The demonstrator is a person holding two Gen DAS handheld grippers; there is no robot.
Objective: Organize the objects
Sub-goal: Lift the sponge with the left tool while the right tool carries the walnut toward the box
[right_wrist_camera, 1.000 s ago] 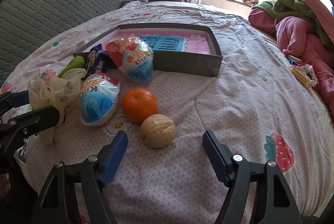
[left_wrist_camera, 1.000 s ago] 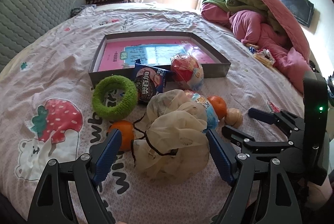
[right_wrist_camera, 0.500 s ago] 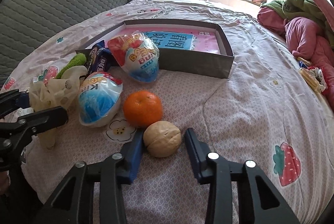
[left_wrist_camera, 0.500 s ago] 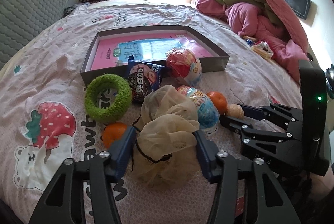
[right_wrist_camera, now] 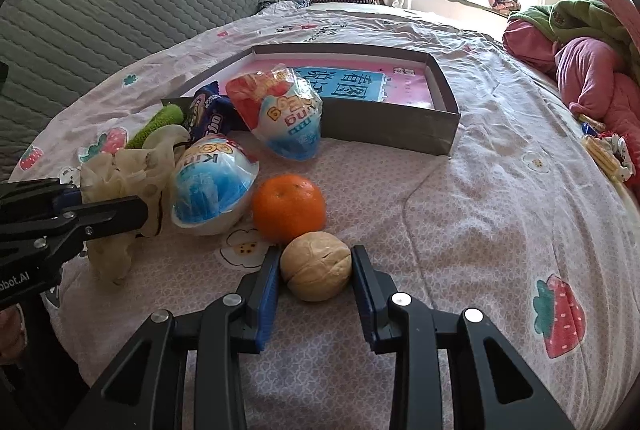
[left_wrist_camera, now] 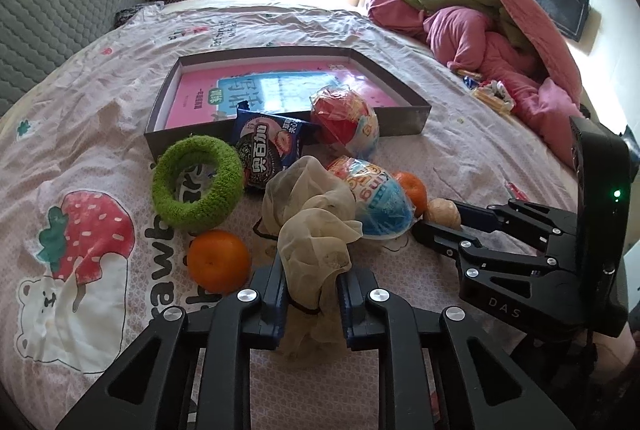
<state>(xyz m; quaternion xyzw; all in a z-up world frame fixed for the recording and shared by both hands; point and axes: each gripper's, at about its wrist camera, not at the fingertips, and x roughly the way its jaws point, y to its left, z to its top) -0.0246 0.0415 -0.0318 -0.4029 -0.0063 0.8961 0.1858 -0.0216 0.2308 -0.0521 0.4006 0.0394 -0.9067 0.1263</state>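
Walnut (right_wrist_camera: 316, 266) crack and box (right_wrist_camera: 400, 133) front, right-wrist view only.

A bed (left_wrist_camera: 100, 77) with a pale pink printed sheet (strawberries and a bear) carries everything. On it lie a shallow grey box (left_wrist_camera: 404, 119), a green fuzzy ring (left_wrist_camera: 198, 185), a blue cookie packet (left_wrist_camera: 272, 149) leaning at the box's front wall, two wrapped toy eggs (left_wrist_camera: 346, 125) (left_wrist_camera: 378, 203), two oranges (left_wrist_camera: 218, 260) (right_wrist_camera: 288, 205), a walnut (right_wrist_camera: 316, 264) touching the nearer orange, and a cream mesh pouch (left_wrist_camera: 312, 226). Crumpled pink and green bedding (left_wrist_camera: 480, 29) is piled at the far right.
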